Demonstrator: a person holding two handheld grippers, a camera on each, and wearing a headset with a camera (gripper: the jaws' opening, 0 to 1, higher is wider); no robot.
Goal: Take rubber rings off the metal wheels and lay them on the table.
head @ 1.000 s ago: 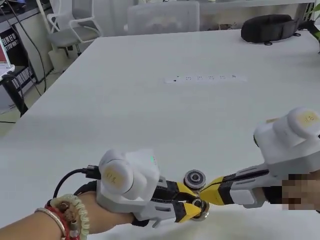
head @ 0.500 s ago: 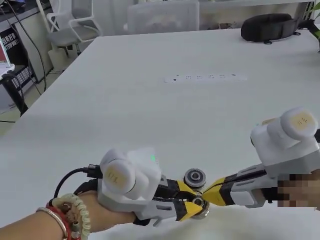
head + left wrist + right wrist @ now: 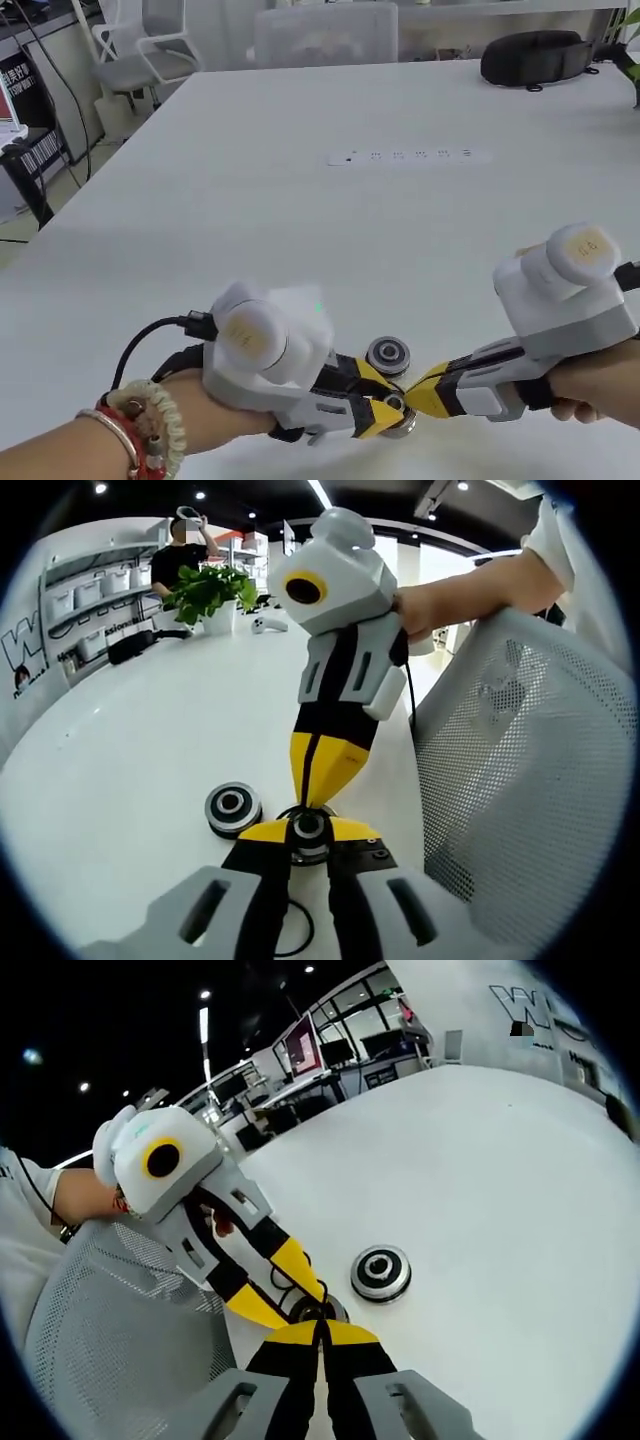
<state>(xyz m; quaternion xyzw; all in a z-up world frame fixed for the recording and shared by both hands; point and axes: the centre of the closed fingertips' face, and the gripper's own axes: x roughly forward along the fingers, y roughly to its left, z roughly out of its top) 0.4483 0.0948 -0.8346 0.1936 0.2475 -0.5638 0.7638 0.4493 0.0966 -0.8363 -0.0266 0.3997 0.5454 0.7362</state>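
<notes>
Left gripper (image 3: 306, 836) clamped on wheel (image 3: 308, 823), right gripper (image 3: 320, 1328) pinched together against it; second wheel (image 3: 381, 1272) just beside

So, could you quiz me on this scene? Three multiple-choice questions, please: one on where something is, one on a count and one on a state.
1. Where is the loose wheel?
A) on the white table, just past the tong tips
B) on a chair
C) beside the black bag

2. How many metal wheels are there?
A) one
B) two
C) four

3. The left tongs are:
A) wide open
B) closed around a wheel
C) lying unheld

Answers:
1 A: it stands on the table next to where the tips meet.
2 B: the loose wheel plus the held wheel.
3 B: their yellow tips flank the held wheel, and the right tongs meet it with tips together.
</notes>
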